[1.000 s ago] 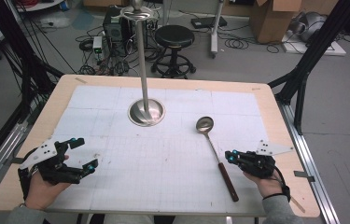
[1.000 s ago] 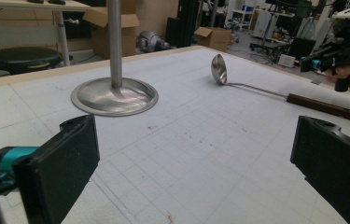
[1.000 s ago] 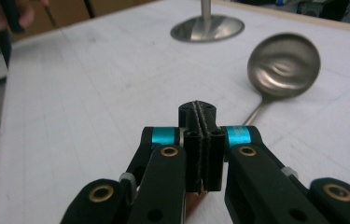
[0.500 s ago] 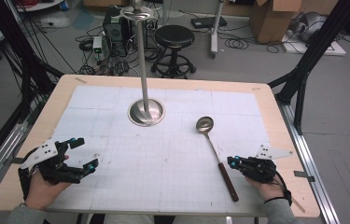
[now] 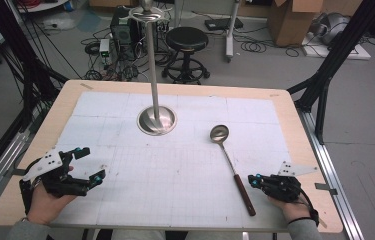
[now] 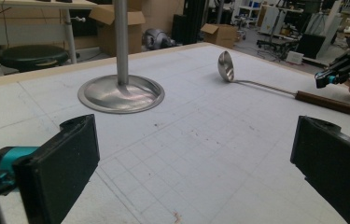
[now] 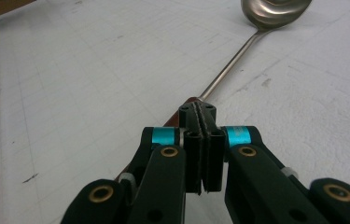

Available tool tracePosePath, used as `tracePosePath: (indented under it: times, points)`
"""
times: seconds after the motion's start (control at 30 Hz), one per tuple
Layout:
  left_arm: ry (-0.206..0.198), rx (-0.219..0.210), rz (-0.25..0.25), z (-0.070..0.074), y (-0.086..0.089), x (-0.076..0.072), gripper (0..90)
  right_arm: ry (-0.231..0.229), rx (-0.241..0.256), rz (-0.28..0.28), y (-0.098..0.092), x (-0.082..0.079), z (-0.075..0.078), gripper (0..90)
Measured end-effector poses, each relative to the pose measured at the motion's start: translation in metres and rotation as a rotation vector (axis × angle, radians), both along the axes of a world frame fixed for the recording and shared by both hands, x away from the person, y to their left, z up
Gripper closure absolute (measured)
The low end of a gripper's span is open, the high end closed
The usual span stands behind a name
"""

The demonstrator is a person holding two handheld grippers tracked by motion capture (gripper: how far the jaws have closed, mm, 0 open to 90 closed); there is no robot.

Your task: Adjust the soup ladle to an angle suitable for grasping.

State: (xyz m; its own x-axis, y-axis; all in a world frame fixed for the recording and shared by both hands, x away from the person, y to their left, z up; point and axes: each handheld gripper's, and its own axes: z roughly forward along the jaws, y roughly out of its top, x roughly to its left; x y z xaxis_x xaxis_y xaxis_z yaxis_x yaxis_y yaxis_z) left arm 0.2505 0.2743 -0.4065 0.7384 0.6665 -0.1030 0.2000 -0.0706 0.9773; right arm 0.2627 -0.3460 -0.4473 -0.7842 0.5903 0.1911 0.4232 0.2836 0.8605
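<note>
Near the table's right front edge, closed, empty right gripper [image 5: 256, 180] waits beside the wooden-handled steel ladle [image 5: 231, 166] lying flat, ready for grasping; left gripper [image 5: 89, 165] gapes wide, idle.

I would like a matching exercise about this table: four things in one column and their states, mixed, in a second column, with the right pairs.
Things:
1. left tongs
2. right tongs
3. ladle
4. steel stand

States:
A. lying flat, bowl away from the person
B. jaws wide apart
C. upright, on a round base
D. jaws pressed together

Pairs: 1-B, 2-D, 3-A, 4-C
</note>
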Motion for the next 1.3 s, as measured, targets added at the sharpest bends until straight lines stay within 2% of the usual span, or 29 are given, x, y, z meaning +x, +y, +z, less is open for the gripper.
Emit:
tracePosePath:
  times: [0.17,0.33,0.43,0.53,0.57,0.6,0.73,0.77,1.0,1.03,1.3]
  points:
    - [-0.002,0.002,-0.001,0.000,0.000,0.000,1.7,0.028,-0.041,0.030,0.002,-0.005,0.000,89.9]
    - [0.002,0.002,0.000,0.000,-0.001,0.000,1.7,0.031,-0.047,0.037,0.002,-0.008,-0.001,89.9]
    - [0.008,0.004,0.001,-0.001,-0.001,0.001,1.8,0.064,-0.066,0.040,0.003,-0.010,-0.001,89.9]
    - [0.008,0.003,0.003,-0.001,-0.001,0.001,1.7,0.064,-0.069,0.044,0.003,-0.010,-0.002,89.9]
    - [0.011,0.001,0.004,-0.001,-0.001,0.001,1.7,0.082,-0.072,0.040,0.003,-0.011,-0.002,90.0]
    - [0.012,0.001,0.004,-0.001,0.000,0.001,1.7,0.081,-0.076,0.038,0.004,-0.011,-0.002,89.9]
    - [0.018,0.007,0.021,-0.001,0.001,0.002,1.7,0.101,-0.102,0.048,0.007,-0.013,-0.003,89.9]
    - [0.015,0.022,0.050,-0.002,0.002,0.002,1.7,0.106,-0.114,0.057,0.008,-0.014,-0.003,90.0]
    - [0.013,0.014,0.059,-0.001,0.003,0.003,1.7,0.116,-0.123,0.057,0.007,-0.017,-0.004,90.0]
    - [0.016,0.019,0.054,-0.002,0.003,0.003,1.7,0.126,-0.146,0.069,0.009,-0.016,-0.005,90.0]
    - [0.009,0.024,0.054,-0.002,0.002,0.003,1.7,0.142,-0.141,0.067,0.011,-0.016,-0.005,90.0]
